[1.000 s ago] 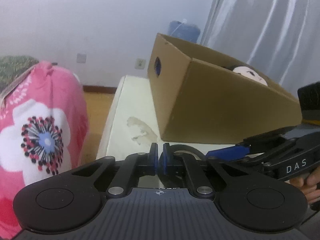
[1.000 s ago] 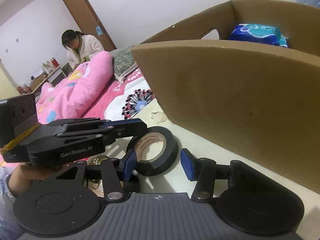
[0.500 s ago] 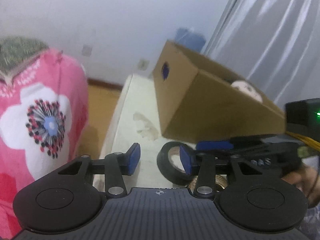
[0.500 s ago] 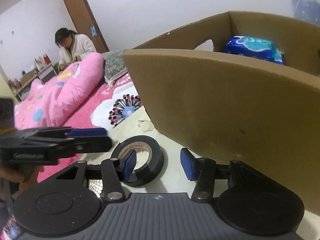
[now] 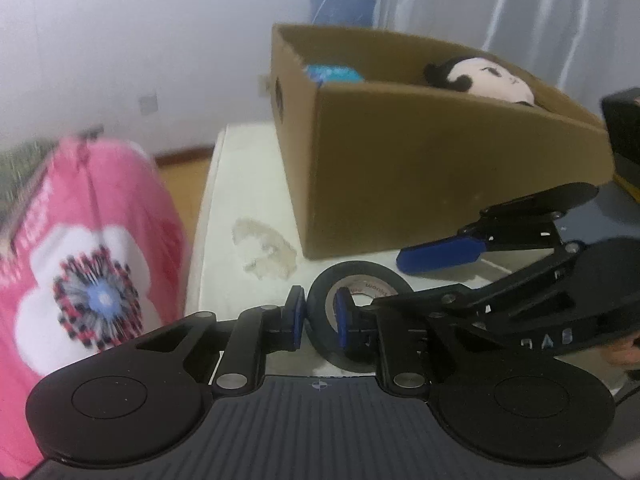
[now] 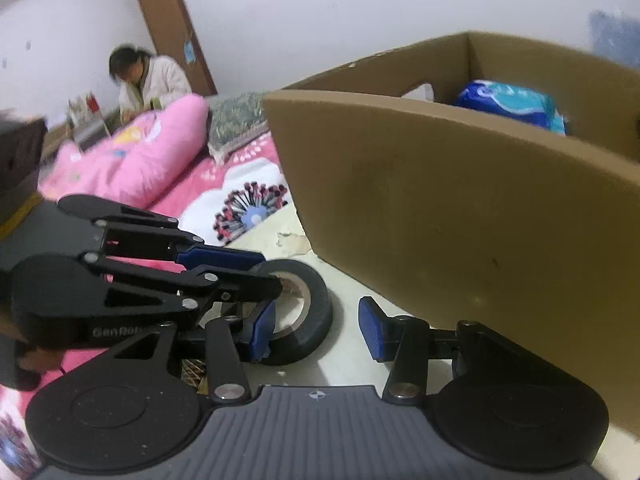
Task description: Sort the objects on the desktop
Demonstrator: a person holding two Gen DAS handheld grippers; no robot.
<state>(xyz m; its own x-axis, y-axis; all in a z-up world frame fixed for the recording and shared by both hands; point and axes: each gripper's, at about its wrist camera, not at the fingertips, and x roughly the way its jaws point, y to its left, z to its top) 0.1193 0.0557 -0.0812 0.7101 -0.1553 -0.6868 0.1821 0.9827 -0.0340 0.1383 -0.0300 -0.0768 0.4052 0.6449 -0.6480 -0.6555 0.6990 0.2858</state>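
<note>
Tape roll (image 5: 356, 280): lay flat on the white bench (image 5: 240, 184), just beside the cardboard box (image 5: 400, 184).
Change: half a second before, the left gripper (image 5: 318, 318) stood wide; its jaws were now closing across the roll's wall, one pad outside, one inside.
Meaning: pickup likely beginning.
Right gripper (image 6: 316, 328): partly open, empty.
Look: black, glossy, tan core.

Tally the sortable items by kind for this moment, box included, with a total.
Black tape roll: 1
Plush doll in the box: 1
Blue packet in the box: 1
Cardboard box: 1
Total: 4
</note>
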